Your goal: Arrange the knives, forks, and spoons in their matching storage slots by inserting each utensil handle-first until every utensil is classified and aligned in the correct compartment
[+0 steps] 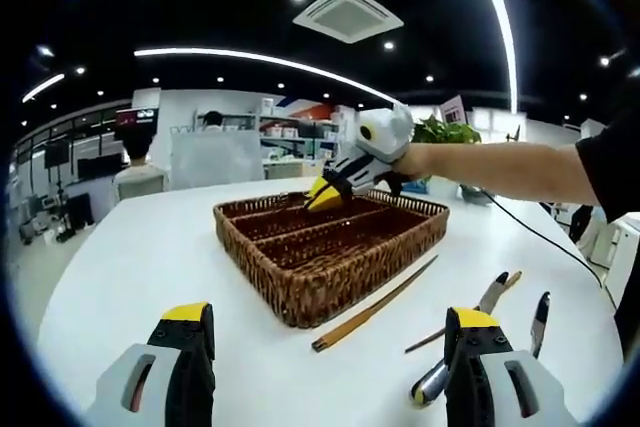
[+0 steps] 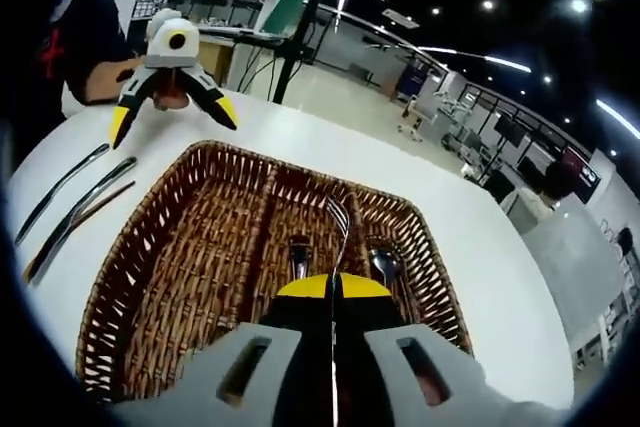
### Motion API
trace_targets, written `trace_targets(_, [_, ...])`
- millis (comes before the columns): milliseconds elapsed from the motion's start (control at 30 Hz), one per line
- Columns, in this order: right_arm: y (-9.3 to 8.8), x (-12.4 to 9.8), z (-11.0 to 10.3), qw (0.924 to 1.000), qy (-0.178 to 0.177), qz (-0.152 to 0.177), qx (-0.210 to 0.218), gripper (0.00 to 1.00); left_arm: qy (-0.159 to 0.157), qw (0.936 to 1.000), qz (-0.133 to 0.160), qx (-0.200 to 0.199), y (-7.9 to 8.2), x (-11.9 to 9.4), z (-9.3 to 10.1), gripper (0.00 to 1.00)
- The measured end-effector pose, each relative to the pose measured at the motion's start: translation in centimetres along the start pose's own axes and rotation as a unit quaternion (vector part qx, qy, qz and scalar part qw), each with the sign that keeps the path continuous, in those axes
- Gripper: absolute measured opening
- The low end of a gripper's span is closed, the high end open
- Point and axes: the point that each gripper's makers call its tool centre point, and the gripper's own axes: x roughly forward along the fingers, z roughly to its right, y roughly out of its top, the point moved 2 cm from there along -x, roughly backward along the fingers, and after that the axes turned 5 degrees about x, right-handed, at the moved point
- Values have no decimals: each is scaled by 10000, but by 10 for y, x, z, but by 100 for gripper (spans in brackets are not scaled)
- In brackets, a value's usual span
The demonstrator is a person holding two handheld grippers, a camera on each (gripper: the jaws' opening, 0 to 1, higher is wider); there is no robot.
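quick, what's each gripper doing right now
left gripper: open, holding nothing, above the table.
right gripper: shut on a fork over the wicker tray.

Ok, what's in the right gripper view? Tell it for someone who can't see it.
The right claw, shut on a fork, holds it over a brown wicker tray with long slots. The left claw, open, hovers beyond the tray, and more utensils lie on the white table beside it.
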Motion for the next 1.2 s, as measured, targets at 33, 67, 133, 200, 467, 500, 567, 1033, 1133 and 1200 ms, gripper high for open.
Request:
trace_targets(33, [-3, 2, 0, 10000, 33, -15, 33, 0, 16, 10000, 10, -3, 0, 0, -1, 100])
trace_targets(67, [-4, 4, 0, 10000, 43, -24, 48, 0, 24, 10000, 3, 9, 0, 0, -1, 100])
trace_targets(133, [-8, 7, 0, 9999, 70, -56, 64, 0, 39, 10000, -14, 23, -1, 0, -2, 100])
trace_targets(200, [-11, 11, -1, 9998, 122, -90, 112, 0, 30, 10000, -48, 50, -2, 0, -1, 100])
trace_targets(467, [-14, 16, 0, 9992, 262, -54, 282, 0, -42, 9999, -101, 112, -3, 4, 5, 100])
trace_targets(500, [-14, 17, -1, 9993, 283, -85, 231, 0, -42, 9999, -101, 103, -4, 4, 5, 100])
trace_targets(567, [-16, 20, -5, 9991, 331, -147, 231, 0, -47, 9999, -113, 110, -4, 5, 5, 100])
trace_targets(1033, [-25, 21, -3, 9973, 425, -258, 538, 1, -69, 9995, -241, 176, -11, 8, 7, 100])
trace_targets(1133, [-23, 21, -5, 9971, 450, -334, 518, 3, -62, 9995, -245, 178, -11, 8, 6, 100])
trace_targets(1200, [-22, 20, -5, 9971, 433, -338, 536, 3, -65, 9995, -242, 193, -10, 7, 6, 100])
